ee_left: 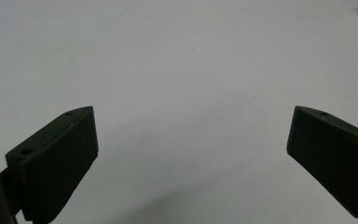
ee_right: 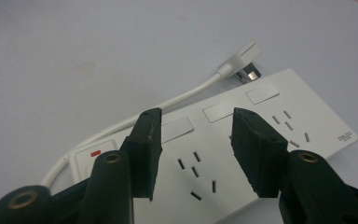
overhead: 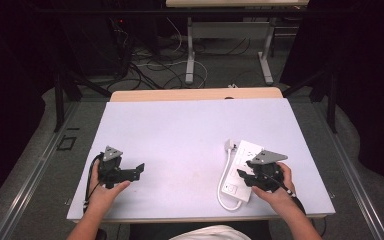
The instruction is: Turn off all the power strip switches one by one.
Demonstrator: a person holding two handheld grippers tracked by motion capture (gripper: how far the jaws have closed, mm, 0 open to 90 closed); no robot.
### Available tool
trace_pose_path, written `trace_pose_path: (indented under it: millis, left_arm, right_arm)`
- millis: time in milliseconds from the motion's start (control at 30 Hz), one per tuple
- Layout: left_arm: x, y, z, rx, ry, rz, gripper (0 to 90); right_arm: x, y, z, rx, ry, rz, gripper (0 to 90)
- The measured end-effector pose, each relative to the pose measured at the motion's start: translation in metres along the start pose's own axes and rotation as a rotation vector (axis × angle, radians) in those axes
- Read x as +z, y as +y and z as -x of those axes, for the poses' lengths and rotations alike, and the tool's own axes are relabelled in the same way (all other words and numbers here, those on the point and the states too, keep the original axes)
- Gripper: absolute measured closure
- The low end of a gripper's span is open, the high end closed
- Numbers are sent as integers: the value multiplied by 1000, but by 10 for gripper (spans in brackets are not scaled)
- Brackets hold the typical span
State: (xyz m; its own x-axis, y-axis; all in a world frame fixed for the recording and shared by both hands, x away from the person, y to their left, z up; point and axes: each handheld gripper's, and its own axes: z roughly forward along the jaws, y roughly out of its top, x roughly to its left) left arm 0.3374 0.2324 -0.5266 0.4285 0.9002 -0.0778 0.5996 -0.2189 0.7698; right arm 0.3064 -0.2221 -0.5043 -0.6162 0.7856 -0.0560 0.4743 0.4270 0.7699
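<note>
A white power strip [overhead: 240,169] is seen lying flat on the pale surface [overhead: 190,135] at its near right part, its long axis running away from the person. Its white cable [overhead: 224,172] is looped along the strip's left side, and the plug [overhead: 229,145] is laid just beside the strip's far left corner. In the right gripper view, several socket groups, blank rectangular panels and a red-marked switch [ee_right: 94,153] at the near end are shown on the strip's face. The right claw [overhead: 245,176] is held in the right hand [overhead: 279,186] over the near half of the strip, its jaws parted with nothing gripped between them. The left claw [overhead: 138,171] is held in the left hand [overhead: 106,192] low over bare surface at the near left, well apart from the strip, its jaws spread wide and released.
</note>
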Motion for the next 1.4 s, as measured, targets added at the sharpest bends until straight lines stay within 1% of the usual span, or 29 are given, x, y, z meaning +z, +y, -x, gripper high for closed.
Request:
trace_pose_path:
  millis: [33,67,100,133,167,200,233,300,400,433,467,500,567,600,667,767,800,833,867,933,1000,1100,1167,1200,1267,1300,1333,1367,1400]
  left_arm:
    - [0,0,0,7,2,0,17]
    - [0,0,0,9,4,-2,17]
    - [0,0,0,10,3,-7,17]
    - [0,0,0,10,3,-7,17]
    - [0,0,0,1,-1,-6,17]
    - [0,0,0,2,0,-5,17]
    - [0,0,0,2,1,-5,17]
    - [0,0,0,2,1,-5,17]
    - [0,0,0,3,2,-6,18]
    - [0,0,0,3,2,-6,18]
    - [0,0,0,4,2,-6,18]
    - [0,0,0,4,2,-6,18]
    - [0,0,0,4,3,-6,18]
    - [0,0,0,4,3,-5,19]
    - [0,0,0,10,6,-6,21]
    - [0,0,0,6,4,-6,21]
    - [0,0,0,6,4,-6,21]
    - [0,0,0,7,5,-6,21]
    - [0,0,0,7,5,-6,21]
    - [0,0,0,7,5,-7,22]
    - [0,0,0,8,6,-7,22]
    - [0,0,0,9,5,-8,24]
    - [0,0,0,8,5,-7,25]
    - [0,0,0,9,6,-8,25]
    - [0,0,0,12,7,-9,25]
    - [0,0,0,12,7,-9,26]
    - [0,0,0,13,7,-9,26]
    - [0,0,0,13,7,-9,26]
    - [0,0,0,14,7,-9,26]
  right_arm:
    - [0,0,0,0,0,0,540]
    - [0,0,-1,5,13,2,572]
    - [-1,2,-2,4,36,-10,616]
    - [-1,2,-2,4,36,-10,616]
    - [-1,2,-4,1,46,-3,652]
    - [0,3,-6,-2,53,-1,664]
    - [-1,3,-7,-6,54,-15,685]
    - [0,4,-8,-8,61,-13,700]
    - [1,5,-12,-19,78,-33,769]
    - [1,5,-13,-23,78,-31,784]
    - [1,5,-13,-23,78,-31,784]
    - [1,5,-15,-26,88,-47,813]
    - [2,5,-16,-35,89,-48,828]
    - [2,5,-17,-44,97,-60,865]
    - [3,5,-18,-41,100,-66,897]
    - [4,5,-19,-46,109,-62,900]
    - [4,5,-20,-43,116,-83,900]
    - [5,5,-21,-45,122,-86,900]
    - [5,6,-22,-54,135,-109,900]
    - [7,6,-23,-60,136,-102,900]
    - [8,5,-25,-64,144,-120,900]
    - [11,5,-27,-63,147,-132,900]
    - [13,4,-27,-60,158,-137,900]
    - [14,4,-27,-54,161,-156,900]
    - [15,4,-27,-63,169,-160,900]
    - [16,4,-27,-58,163,-157,900]
    - [16,5,-27,-64,173,-180,900]
    - [17,5,-28,-49,167,-188,900]
    - [17,5,-28,-49,167,-188,900]
